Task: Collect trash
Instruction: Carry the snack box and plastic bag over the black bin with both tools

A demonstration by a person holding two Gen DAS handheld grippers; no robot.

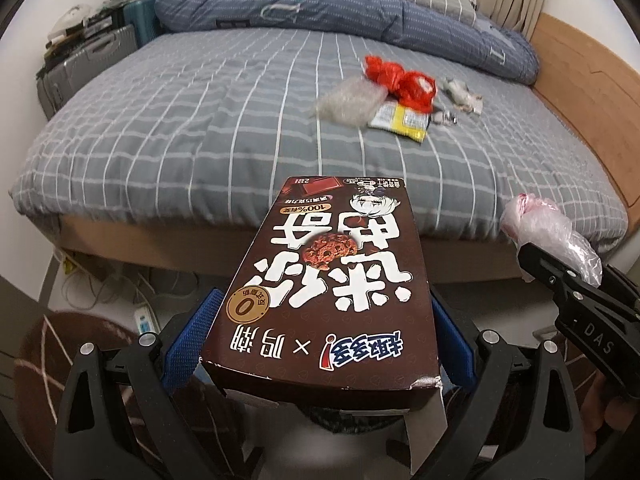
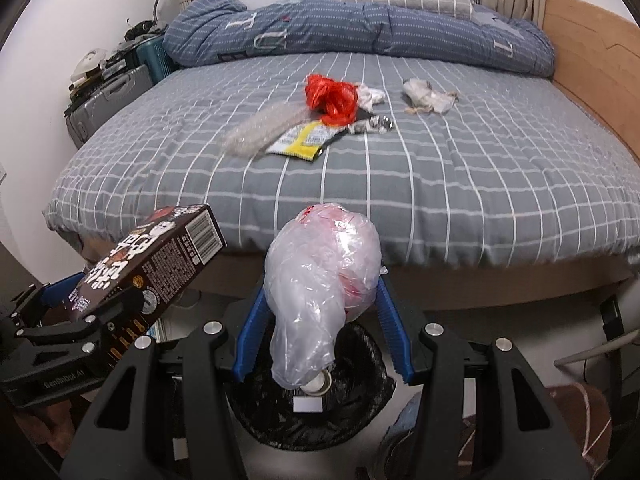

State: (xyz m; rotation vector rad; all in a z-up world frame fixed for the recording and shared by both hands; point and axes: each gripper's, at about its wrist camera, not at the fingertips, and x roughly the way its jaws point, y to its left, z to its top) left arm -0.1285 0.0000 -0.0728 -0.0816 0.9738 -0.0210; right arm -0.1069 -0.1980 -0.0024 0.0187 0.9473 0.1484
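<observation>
Two tools carrying trash over a bin at the bed's foot edge

Left tool [image 1: 320, 300] grips a brown cardboard biscuit box [image 1: 324, 288]; right tool [image 2: 320, 308] grips a crumpled clear plastic bag [image 2: 320, 280] directly above the black-lined round bin [image 2: 312, 412]

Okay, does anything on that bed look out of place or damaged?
Yes. Loose trash lies mid-bed: a red plastic bag, a yellow wrapper, a clear wrapper and crumpled paper. The cookie box in the left gripper has a torn corner.

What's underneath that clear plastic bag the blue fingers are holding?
Below the clear plastic bag sits a bin lined with black plastic, holding a small round cap-like piece and a white scrap. The bag hides the rest of the bin's inside.
</observation>
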